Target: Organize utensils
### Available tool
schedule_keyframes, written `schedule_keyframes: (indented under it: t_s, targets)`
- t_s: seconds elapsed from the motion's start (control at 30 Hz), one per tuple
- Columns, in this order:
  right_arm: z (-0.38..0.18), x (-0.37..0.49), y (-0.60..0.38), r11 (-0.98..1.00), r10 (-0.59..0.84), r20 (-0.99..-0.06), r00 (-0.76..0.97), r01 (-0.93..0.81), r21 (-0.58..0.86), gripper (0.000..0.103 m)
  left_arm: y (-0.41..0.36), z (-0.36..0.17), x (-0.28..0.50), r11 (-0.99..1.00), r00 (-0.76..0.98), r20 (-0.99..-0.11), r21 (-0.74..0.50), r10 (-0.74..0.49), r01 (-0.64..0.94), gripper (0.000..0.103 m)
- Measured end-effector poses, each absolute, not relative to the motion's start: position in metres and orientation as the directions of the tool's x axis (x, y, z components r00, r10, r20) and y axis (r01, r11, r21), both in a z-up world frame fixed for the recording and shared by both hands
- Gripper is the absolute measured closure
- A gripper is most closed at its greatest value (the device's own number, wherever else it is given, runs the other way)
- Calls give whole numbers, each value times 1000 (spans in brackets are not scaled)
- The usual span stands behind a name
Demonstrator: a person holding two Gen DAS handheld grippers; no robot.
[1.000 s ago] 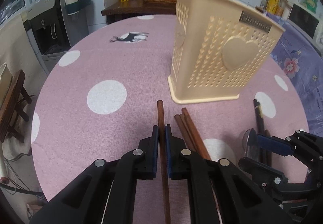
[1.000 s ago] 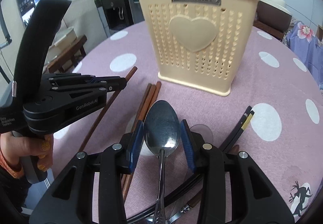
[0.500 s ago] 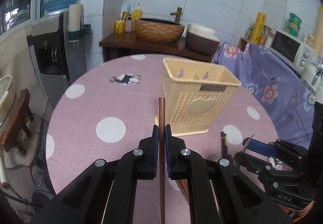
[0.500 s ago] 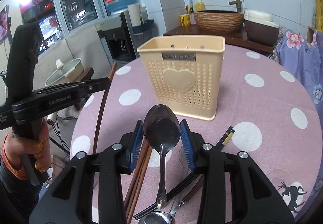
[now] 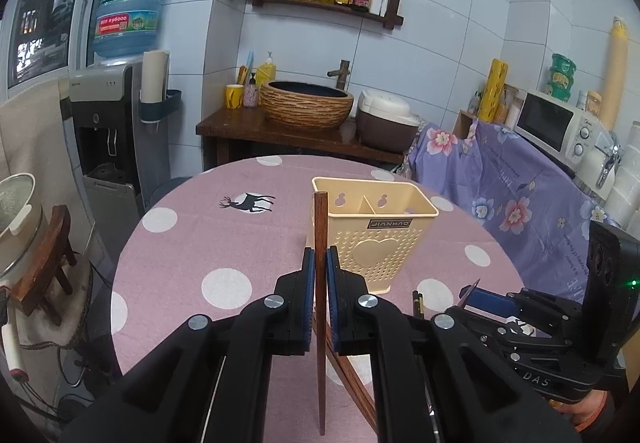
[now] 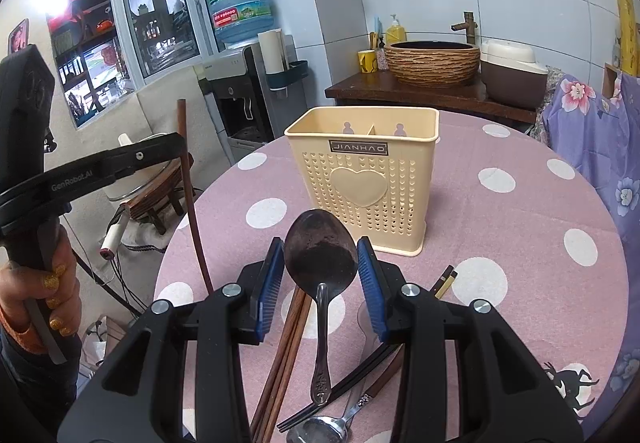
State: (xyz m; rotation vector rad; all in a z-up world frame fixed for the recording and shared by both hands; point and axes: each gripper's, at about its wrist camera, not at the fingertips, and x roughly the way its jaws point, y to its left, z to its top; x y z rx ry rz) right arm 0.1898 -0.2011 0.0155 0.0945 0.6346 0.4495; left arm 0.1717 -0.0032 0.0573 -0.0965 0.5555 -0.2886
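Note:
My left gripper is shut on a brown wooden chopstick, which stands upright between its blue pads, above the table. The same gripper and chopstick show at the left of the right wrist view, held by a person's hand. My right gripper is shut on the bowl of a metal spoon, whose handle hangs toward me. A beige slotted utensil holder with two compartments stands on the table beyond both grippers. The right gripper is low at the right of the left wrist view.
On the pink dotted tablecloth below lie brown chopsticks, black chopsticks and another spoon. A stool with a pot and a water dispenser stand left. A floral-covered counter is right.
Both grippers have risen and tipped up, carrying the chopstick and the spoon off the table. The holder now looks farther away and its open top shows.

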Motion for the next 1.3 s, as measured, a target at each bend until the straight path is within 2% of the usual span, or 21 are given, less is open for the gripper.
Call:
schedule_keyframes:
  t_s: [0.3, 0.57, 0.87, 0.9, 1.03, 1.13, 1.3]
  targets:
    - [18, 188, -202, 893, 448, -535, 717, -390, 225, 65, 12, 65, 167, 938, 804, -487, -233, -342, 258, 96]
    - [36, 198, -208, 876, 482, -502, 718, -408, 258, 65, 11, 94, 171, 928, 812, -452, -232, -369, 292, 96]
    - [121, 247, -214, 895, 445, -392, 806, -382, 230, 65, -15, 189, 196, 923, 862, -332, -165, -384, 348, 96]
    - [131, 254, -216, 900, 434, -375, 819, -372, 230, 65, -18, 198, 201, 924, 869, -316, -160, -381, 347, 101]
    - [161, 280, -215, 928, 367, -313, 876, -320, 192, 65, -33, 223, 221, 936, 898, -268, -131, -350, 326, 101]
    - [159, 298, -214, 944, 324, -306, 895, -285, 166, 65, -40, 221, 239, 945, 909, -260, -121, -326, 304, 101]
    - [124, 323, -217, 949, 304, -357, 883, -250, 191, 65, -28, 180, 261, 944, 890, -324, -194, -320, 268, 101]
